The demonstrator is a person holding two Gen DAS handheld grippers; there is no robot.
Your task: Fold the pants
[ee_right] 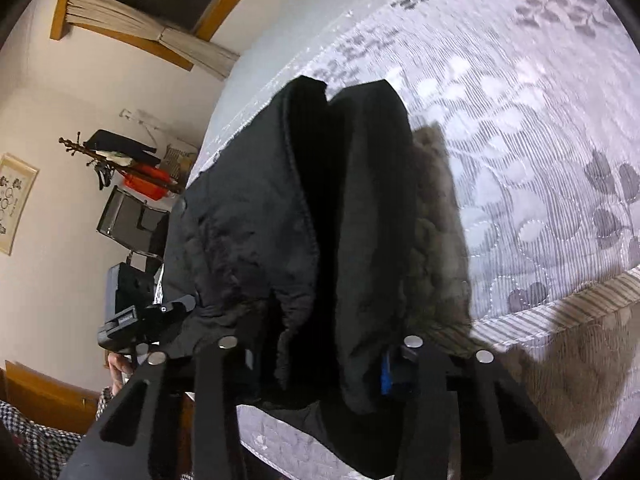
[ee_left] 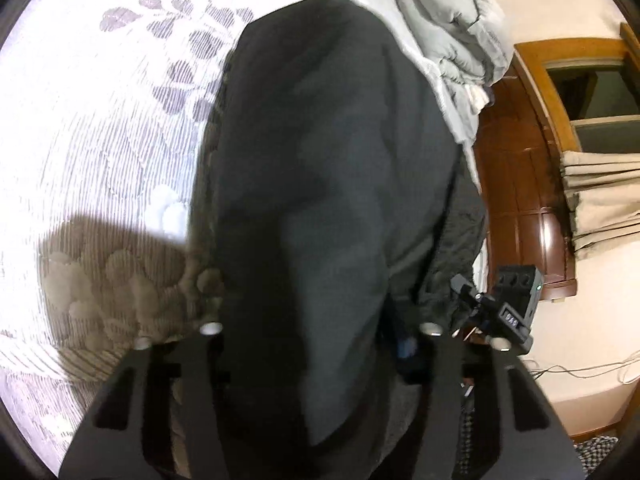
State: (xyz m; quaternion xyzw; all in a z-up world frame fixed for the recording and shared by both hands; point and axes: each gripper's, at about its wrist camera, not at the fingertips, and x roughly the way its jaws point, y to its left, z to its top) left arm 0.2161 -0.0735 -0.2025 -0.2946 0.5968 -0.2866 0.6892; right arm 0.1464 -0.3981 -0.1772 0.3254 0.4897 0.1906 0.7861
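The dark padded pants [ee_left: 328, 184] hang lifted above the bed and fill the middle of the left wrist view. My left gripper [ee_left: 320, 360] is shut on the pants; cloth bunches between its fingers. In the right wrist view the pants [ee_right: 288, 216] show two folded layers with a dark gap between. My right gripper [ee_right: 320, 364] is shut on the pants, with fabric draped over the fingers. The right gripper's body [ee_left: 512, 308] shows at the pants' right edge in the left view. The left gripper's body [ee_right: 132, 308] shows at their left edge in the right view.
A white quilted bedspread [ee_left: 100, 120] with a grey leaf pattern lies under the pants, also in the right wrist view [ee_right: 540, 160]. A folded grey duvet [ee_left: 452, 32] sits at the bed's far end. A wooden headboard [ee_left: 520, 184], curtains [ee_left: 600, 200] and a coat rack [ee_right: 120, 160] stand beside the bed.
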